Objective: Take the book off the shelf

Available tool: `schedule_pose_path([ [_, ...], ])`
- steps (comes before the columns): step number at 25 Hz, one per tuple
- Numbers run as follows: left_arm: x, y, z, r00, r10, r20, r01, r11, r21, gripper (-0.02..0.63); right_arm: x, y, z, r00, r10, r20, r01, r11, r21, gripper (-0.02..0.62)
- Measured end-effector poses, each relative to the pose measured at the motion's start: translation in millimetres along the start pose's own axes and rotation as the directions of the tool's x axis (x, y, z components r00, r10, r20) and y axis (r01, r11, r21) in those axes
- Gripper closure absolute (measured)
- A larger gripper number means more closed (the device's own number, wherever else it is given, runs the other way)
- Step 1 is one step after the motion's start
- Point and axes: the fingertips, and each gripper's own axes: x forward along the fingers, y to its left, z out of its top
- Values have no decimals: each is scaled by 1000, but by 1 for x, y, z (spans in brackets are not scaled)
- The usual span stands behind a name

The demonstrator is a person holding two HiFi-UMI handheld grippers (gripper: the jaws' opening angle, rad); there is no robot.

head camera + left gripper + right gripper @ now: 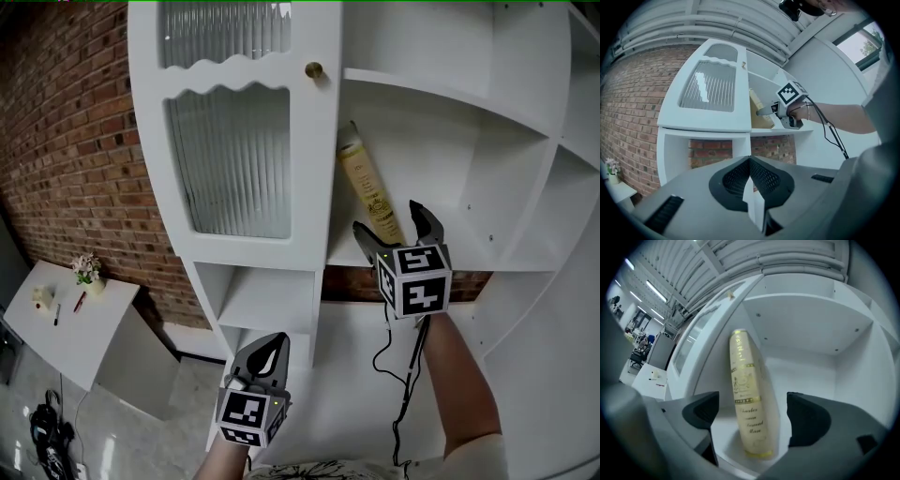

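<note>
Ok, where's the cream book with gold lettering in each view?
Head view: the cream book with gold lettering stands leaning, right of centre, just beyond the right claw.
Left gripper view: the book, small, just above centre.
Right gripper view: the book, dead centre, between the open jaws.
Shared landmark: the white ribbed-glass cabinet door directly to its left.

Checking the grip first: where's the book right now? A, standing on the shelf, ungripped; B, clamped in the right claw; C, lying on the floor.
A: the book stands on the shelf, and the right claw is open with gaps either side.
</note>
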Motion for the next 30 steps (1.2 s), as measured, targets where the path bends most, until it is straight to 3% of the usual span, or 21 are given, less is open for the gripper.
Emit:
schedule_pose_path([
  [6, 6, 11, -1, 1000, 2, 6, -2, 1000, 8, 591, 47, -1, 0, 995, -24, -98, 17, 998, -68, 152],
  [13, 7, 22, -8, 1000, 9, -17, -9, 1000, -3, 591, 74, -9, -11, 983, -48, -177, 41, 998, -47, 158],
  [15, 7, 24, -9, 1000, 7, -11, -7, 1000, 1, 591, 76, -11, -14, 978, -53, -202, 45, 998, -46, 225],
  [18, 8, 26, -10, 1000, 5, -14, -5, 1000, -6, 591, 77, -16, -14, 975, -70, -211, 56, 996, -69, 253],
  [22, 9, 27, -14, 1000, 1, -23, -2, 1000, -21, 591, 75, -27, -11, 969, -132, -207, 100, 982, -158, 360],
  [30, 4, 26, -18, 999, 1, -32, -2, 1000, -28, 591, 63, -25, -8, 974, -115, -197, 86, 985, -151, 371],
])
